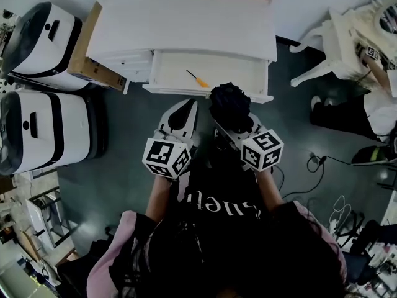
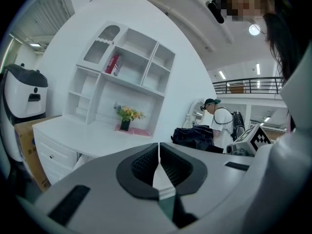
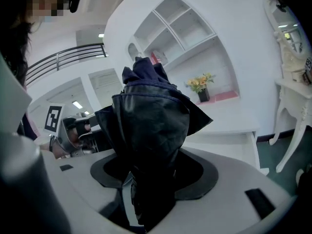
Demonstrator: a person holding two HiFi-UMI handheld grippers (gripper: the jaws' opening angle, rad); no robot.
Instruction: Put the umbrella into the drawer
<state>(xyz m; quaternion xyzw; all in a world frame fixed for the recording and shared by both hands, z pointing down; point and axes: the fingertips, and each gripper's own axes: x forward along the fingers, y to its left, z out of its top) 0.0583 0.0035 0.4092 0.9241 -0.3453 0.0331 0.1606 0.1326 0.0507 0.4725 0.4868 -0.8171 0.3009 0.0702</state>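
A folded black umbrella stands upright in my right gripper, which is shut on it just in front of the open white drawer. In the right gripper view the umbrella fills the space between the jaws. My left gripper is shut and holds nothing, level with the right one, a little left of the umbrella. In the left gripper view its pads meet, and the umbrella shows off to the right. An orange-handled screwdriver lies inside the drawer.
The drawer belongs to a white desk with shelves. Two white robot units and a cardboard box stand to the left. A white chair and cables are at the right. A person stands in the background.
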